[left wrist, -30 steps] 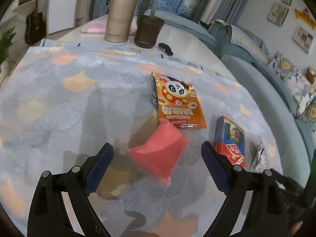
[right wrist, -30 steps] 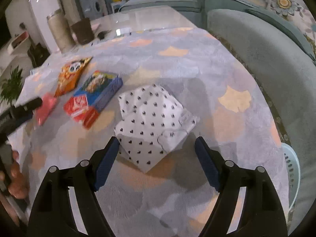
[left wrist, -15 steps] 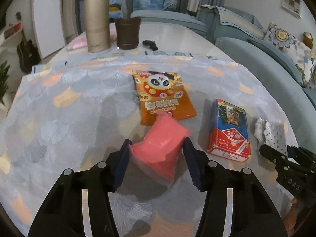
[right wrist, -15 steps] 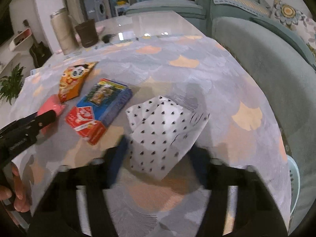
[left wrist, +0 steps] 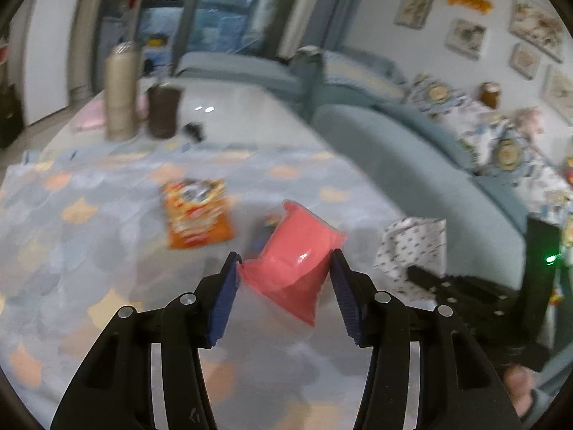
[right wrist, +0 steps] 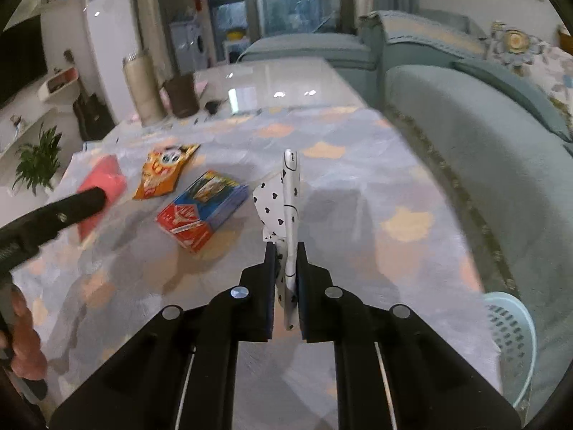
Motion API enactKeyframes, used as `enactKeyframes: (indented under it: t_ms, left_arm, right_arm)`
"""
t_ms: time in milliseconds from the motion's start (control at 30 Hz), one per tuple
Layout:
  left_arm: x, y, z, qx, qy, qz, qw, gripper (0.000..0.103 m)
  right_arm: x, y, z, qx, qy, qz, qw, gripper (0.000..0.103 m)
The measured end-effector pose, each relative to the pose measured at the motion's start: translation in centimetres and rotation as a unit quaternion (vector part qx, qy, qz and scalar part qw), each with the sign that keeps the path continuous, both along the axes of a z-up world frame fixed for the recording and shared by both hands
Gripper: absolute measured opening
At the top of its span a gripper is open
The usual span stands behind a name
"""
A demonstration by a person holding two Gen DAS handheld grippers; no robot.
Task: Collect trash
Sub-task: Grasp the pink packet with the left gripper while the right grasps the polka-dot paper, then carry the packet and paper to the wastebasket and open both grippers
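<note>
Left gripper (left wrist: 284,268) clamps a pink packet (left wrist: 295,256) above the tablecloth (left wrist: 89,251), right gripper (right wrist: 286,268) pinches a spotted wrapper (right wrist: 283,197) edge-on; either thin, slippery hold may slip before reaching the basket (right wrist: 512,337).

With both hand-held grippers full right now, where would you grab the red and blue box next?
Take the red and blue box across its two long sides, coming down from above. It lies flat on the tablecloth, with its long sides clear of the orange snack packet nearby.
</note>
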State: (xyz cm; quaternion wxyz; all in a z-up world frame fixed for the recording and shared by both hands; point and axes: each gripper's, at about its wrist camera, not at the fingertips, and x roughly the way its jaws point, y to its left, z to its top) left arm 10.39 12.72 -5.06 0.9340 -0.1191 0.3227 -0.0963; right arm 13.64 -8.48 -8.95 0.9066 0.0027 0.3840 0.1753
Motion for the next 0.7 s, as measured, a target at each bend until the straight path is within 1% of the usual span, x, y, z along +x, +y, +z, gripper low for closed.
enactKeyframes:
  t_ms: [33,100,200,333,367,467,567,700]
  left_arm:
    - [-0.2,-0.6,0.7,-0.001,-0.006,-0.01,0.9999,0.049]
    - [-0.6,-2.8,2.6,-0.003,-0.02,-0.046,0.9988,0.049]
    - [-1.2,-7.0,5.4,0.019,-0.048,-0.083,0.9952,0.049]
    - [-1.9,-12.7,7.5,0.032,-0.066,-0.125,0.9894,0.049]
    - [-2.0,-14.7,7.9,0.031,-0.067,-0.14,0.9874,0.049]
    - [-2.1,-19.3,7.9,0.034,-0.062,-0.17,0.9828,0.049]
    - [-1.7,-24.4,6.7,0.034,-0.041,-0.197,0.9789,0.049]
    - [-1.0,-29.5,4.1,0.031,-0.004,-0.219,0.9752,0.049]
  right_arm:
    - [-0.5,-1.4,0.7,0.008,-0.003,-0.01,1.0,0.008]
    - [-1.2,-3.9,1.9,0.017,-0.012,-0.029,0.999,0.008]
    - [-2.4,-7.7,3.6,0.018,-0.028,-0.059,0.998,0.008]
    - [-3.7,-13.7,5.4,0.02,-0.039,-0.104,0.994,0.008]
    - [-4.1,-15.2,5.8,0.017,-0.042,-0.117,0.992,0.008]
    - [-5.0,-19.1,6.2,0.016,-0.041,-0.148,0.988,0.008]
    - [-5.8,-23.1,5.7,0.016,-0.025,-0.18,0.983,0.008]
    - [-7.0,-28.4,3.4,0.028,0.013,-0.224,0.974,0.008]
